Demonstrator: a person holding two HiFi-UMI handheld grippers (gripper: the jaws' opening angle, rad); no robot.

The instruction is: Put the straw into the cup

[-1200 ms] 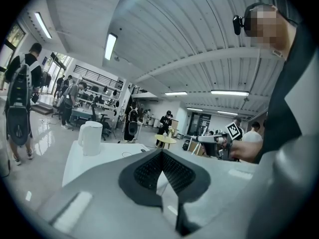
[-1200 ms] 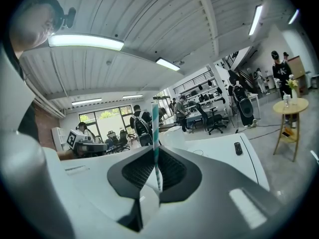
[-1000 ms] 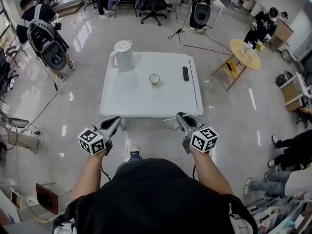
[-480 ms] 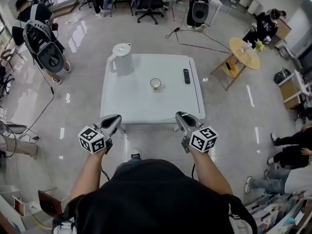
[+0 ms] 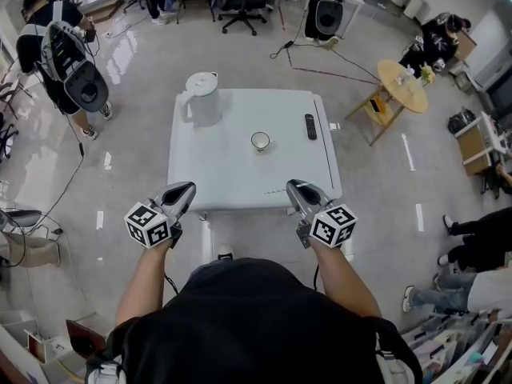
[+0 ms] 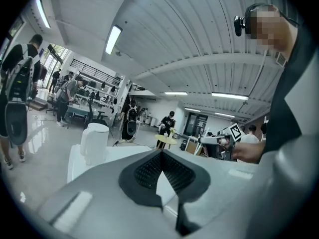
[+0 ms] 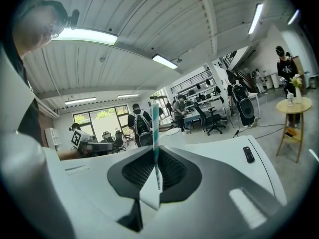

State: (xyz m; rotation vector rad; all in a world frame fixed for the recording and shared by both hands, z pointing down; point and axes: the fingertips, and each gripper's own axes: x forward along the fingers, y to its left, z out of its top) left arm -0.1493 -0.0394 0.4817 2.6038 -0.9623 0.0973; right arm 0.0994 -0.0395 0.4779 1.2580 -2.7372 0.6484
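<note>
The right hand-held gripper (image 5: 298, 190) is clamped on the straw (image 7: 155, 128), whose long axis stands upright between its jaws. The cup (image 5: 260, 141) sits mid-counter (image 5: 224, 174), ahead and slightly left of that gripper, well apart from it (the nearer of the two). The left hand-held gripper (image 5: 182, 190) is closed on nothing.

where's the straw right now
In the right gripper view the straw is clamped in the right gripper; in the head view that gripper hovers at the near edge of the table, short of the cup.
</note>
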